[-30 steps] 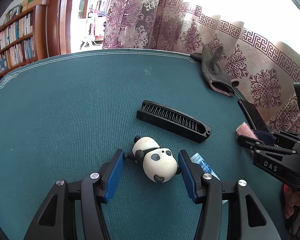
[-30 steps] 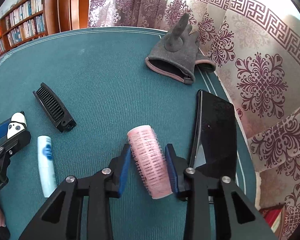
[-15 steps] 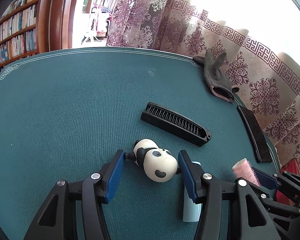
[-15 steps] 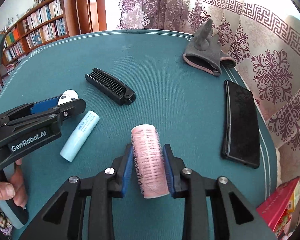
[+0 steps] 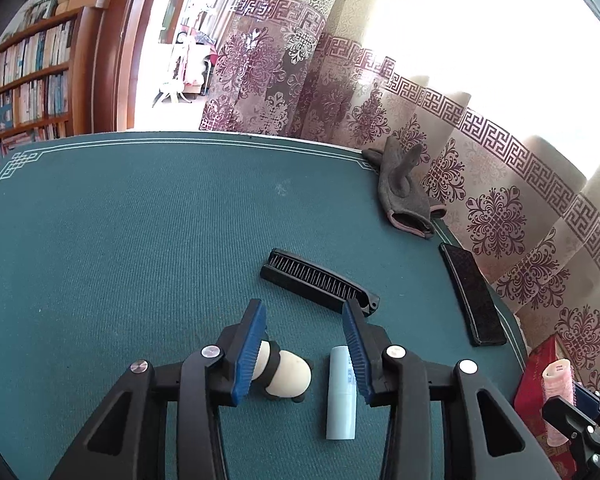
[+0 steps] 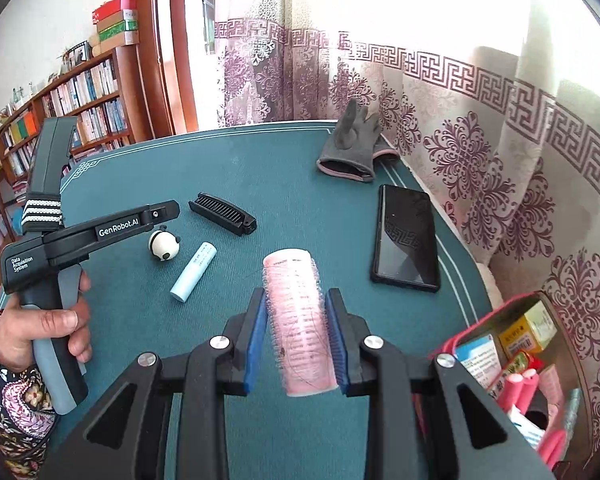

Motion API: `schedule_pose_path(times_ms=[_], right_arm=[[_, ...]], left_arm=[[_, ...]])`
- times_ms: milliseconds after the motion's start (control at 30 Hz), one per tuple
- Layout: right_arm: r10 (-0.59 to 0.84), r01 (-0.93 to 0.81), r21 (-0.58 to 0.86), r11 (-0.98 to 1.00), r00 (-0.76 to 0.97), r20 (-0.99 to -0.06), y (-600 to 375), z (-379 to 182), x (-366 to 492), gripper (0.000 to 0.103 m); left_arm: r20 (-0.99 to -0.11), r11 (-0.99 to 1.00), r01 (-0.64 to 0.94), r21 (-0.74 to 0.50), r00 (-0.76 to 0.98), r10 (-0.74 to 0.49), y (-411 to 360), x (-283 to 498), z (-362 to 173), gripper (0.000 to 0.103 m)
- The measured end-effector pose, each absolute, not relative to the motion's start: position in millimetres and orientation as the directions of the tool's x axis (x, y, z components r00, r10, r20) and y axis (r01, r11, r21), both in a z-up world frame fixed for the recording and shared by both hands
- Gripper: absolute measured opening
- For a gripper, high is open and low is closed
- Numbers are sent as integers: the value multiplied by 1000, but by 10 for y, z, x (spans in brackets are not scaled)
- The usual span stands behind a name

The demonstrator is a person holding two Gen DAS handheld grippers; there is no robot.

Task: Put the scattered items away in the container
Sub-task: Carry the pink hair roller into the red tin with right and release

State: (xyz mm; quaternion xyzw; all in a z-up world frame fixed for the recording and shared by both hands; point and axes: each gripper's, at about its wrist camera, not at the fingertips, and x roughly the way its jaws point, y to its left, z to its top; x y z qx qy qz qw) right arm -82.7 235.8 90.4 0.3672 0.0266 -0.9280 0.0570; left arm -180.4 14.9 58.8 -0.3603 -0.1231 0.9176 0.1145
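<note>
My right gripper (image 6: 296,298) is shut on a pink hair roller (image 6: 300,328), held above the green table beside the pink box (image 6: 484,332) at the lower right. In the left wrist view the roller (image 5: 558,396) and the right gripper (image 5: 572,404) show at the right edge. My left gripper (image 5: 302,306) hangs over the table with its jaws closing and no pad pressing on anything. The panda figure (image 5: 288,376) lies on the cloth below its left finger, and a pale blue tube (image 5: 340,392) lies below its right finger. From the right wrist, the panda (image 6: 164,244) sits under the left gripper (image 6: 168,210).
A black comb (image 5: 320,284), a black phone (image 5: 472,296) and a grey glove (image 5: 404,196) lie on the table toward the curtain. The pink box holds several packets and rollers. A hand (image 6: 40,320) grips the left tool. Bookshelves stand at far left.
The right gripper carried the roller up and to the right, next to the pink box. The left gripper rose, its jaws narrowed, and the panda now lies lower, by the left finger.
</note>
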Motion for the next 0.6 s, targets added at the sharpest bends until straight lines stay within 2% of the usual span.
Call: schedule_pose_path(times_ms=[100, 167, 233, 267, 433, 600], right_arm=[[-70, 93, 2, -996, -729, -681, 2486, 936, -721, 32], [-60, 81, 1, -997, -736, -674, 2539, 961, -664, 32], [-64, 75, 11, -997, -742, -668, 2565, 976, -616, 32], [-65, 74, 15, -997, -745, -663, 2577, 983, -585, 32], [-53, 46, 28, -999, -768, -638, 2657, 1032, -446, 32], [-4, -26, 39, -999, -778, -628, 2876, 1060, -285, 32]], left_arm=[[-635, -944, -118, -307, -714, 296, 101, -1814, 616, 42], [-651, -943, -95, -320, -701, 292, 14, -1852, 599, 46], [-668, -939, -54, -339, -689, 281, -108, -1862, 572, 73], [-673, -939, -44, -342, -685, 278, -158, -1856, 556, 76], [-710, -946, -35, -321, -653, 265, -176, -1869, 453, 76], [-736, -954, -100, -283, -615, 283, 88, -1867, 333, 76]])
